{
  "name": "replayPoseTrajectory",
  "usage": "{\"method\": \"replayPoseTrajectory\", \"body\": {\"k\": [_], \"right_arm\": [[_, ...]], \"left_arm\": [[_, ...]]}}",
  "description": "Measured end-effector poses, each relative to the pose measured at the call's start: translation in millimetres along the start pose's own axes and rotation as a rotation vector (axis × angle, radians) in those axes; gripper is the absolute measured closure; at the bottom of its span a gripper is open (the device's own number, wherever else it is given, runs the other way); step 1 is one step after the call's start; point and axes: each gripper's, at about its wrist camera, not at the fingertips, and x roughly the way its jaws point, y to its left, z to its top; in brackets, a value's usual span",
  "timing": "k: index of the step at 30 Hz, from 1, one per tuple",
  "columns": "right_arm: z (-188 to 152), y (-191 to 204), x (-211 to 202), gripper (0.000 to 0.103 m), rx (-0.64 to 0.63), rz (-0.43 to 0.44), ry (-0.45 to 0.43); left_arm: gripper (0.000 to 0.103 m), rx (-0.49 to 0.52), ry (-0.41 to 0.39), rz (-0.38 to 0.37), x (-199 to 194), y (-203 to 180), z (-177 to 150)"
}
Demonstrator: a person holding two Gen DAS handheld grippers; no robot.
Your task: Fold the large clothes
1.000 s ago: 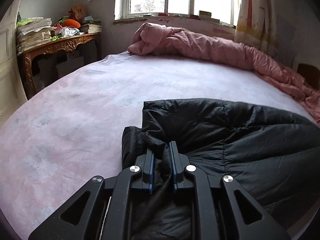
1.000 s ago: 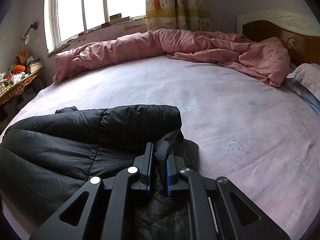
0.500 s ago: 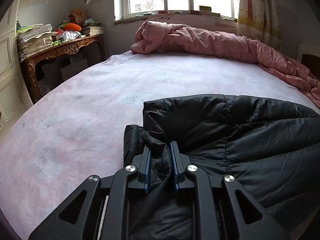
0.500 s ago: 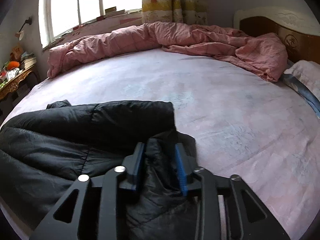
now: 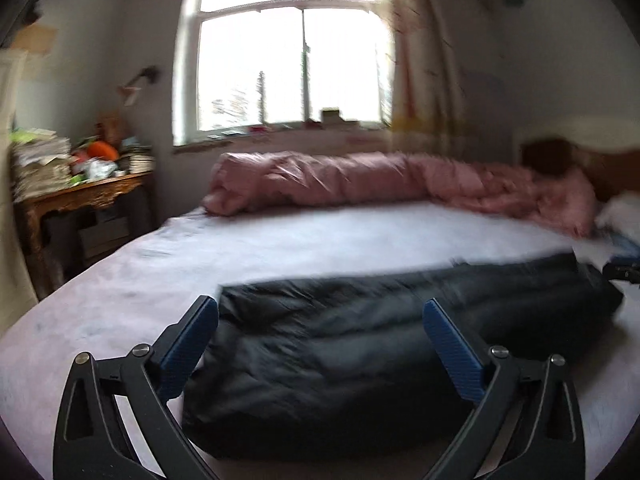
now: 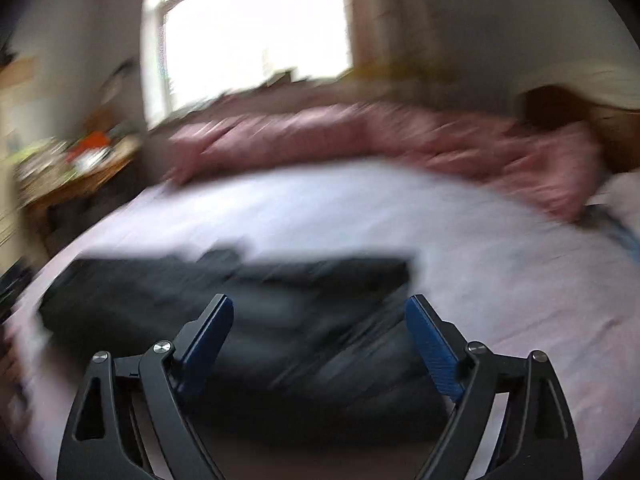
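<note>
A black puffer jacket (image 5: 384, 344) lies folded in a long flat bundle on the near part of the bed; it also shows in the right wrist view (image 6: 248, 312), blurred. My left gripper (image 5: 320, 312) is open and empty, held just above and behind the jacket's left end. My right gripper (image 6: 320, 312) is open and empty above the jacket's right part. Its tip shows at the right edge of the left wrist view (image 5: 624, 272).
The bed (image 5: 320, 240) has a pale pink sheet. A rolled pink duvet (image 5: 384, 180) lies along the far side under the window. A cluttered wooden table (image 5: 80, 196) stands at the left. The headboard (image 5: 592, 160) and a pillow are at the right.
Both grippers have opened and let go of the jacket, then pulled back and tilted up. The jacket now lies free on the bed. Both views are motion-blurred.
</note>
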Motion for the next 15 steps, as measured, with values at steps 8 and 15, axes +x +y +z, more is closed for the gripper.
{"method": "replayPoseTrajectory", "body": {"k": [8,15], "right_arm": [[-23,28,37,0.014,-0.091,-0.038,0.293],[-17,33,47,0.014,-0.077,-0.111,0.103]], "left_arm": [[0.001,0.030,0.141,-0.060,24,-34,-18],[0.001,-0.032,0.210,-0.083,37,-31,-28]]}}
